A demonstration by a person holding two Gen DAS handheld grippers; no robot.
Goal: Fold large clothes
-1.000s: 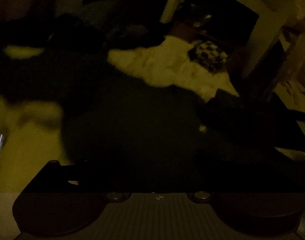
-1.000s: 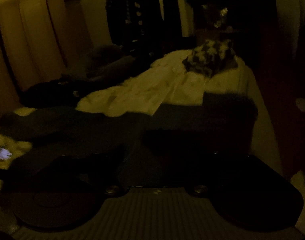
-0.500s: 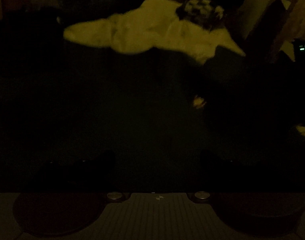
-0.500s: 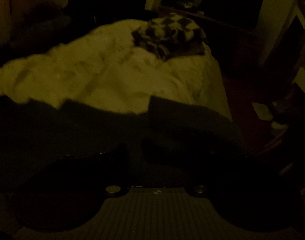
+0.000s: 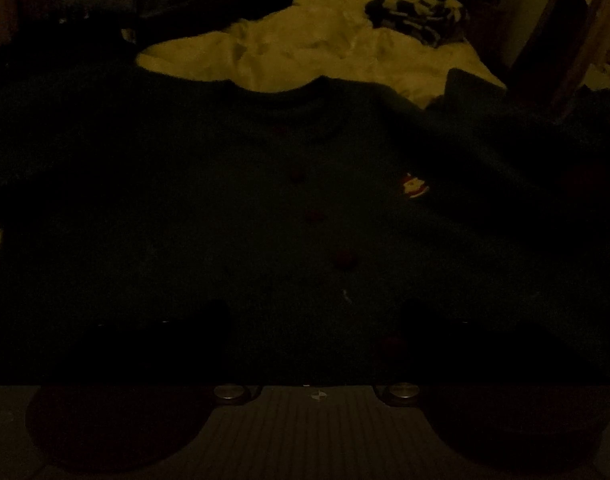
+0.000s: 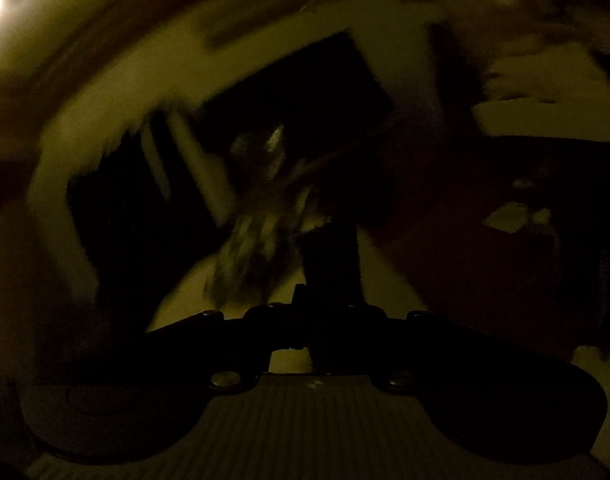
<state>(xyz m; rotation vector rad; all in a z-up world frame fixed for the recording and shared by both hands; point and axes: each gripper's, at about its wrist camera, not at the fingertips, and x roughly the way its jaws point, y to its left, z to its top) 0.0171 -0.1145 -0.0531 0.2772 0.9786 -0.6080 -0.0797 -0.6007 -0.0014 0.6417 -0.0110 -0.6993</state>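
The room is very dim. A large dark garment (image 5: 265, 184) lies spread on the bed, with small red buttons down its middle and a small red and white badge (image 5: 413, 189). My left gripper (image 5: 313, 320) hovers low over its near part, fingers apart, nothing seen between them. In the blurred right wrist view, my right gripper (image 6: 305, 320) has its fingers together, with a dark strip of cloth (image 6: 332, 256) rising from between them.
A pale sheet or duvet (image 5: 305, 52) covers the far part of the bed. A checkered cloth (image 5: 417, 8) lies on it at the far right. Furniture stands at the right edge (image 5: 565, 40). The right wrist view shows a pale wall and a dark opening (image 6: 305, 92).
My left gripper has come lower and closer over the dark garment. My right gripper has closed and swung upward, so its view now shows the wall instead of the bed.
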